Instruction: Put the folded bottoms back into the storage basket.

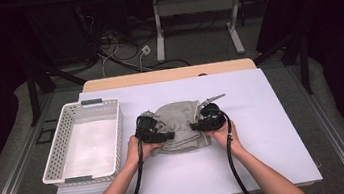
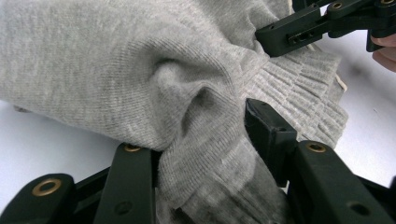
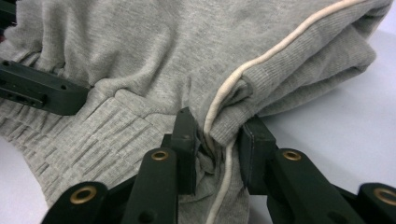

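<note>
Forearms reach in at 6 o'clock, both tongs clamped on a grey sweatshirt (image 1: 180,126).
Left tongs (image 2: 212,140) and right tongs (image 3: 215,149) pinch fabric; the fold is in hand, so lifting together seems next, basket (image 1: 57,160) at 9 o'clock.

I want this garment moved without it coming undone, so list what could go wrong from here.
1. The left gripper pinches only a bunched fold of the grey garment; lifted, the cloth may slide out.
2. The right gripper is clamped at a folded edge beside the cream cord; the cord could snag or pull loose.
3. The white basket stands close to the left; a sagging folded stack might catch its rim and unfold.
</note>
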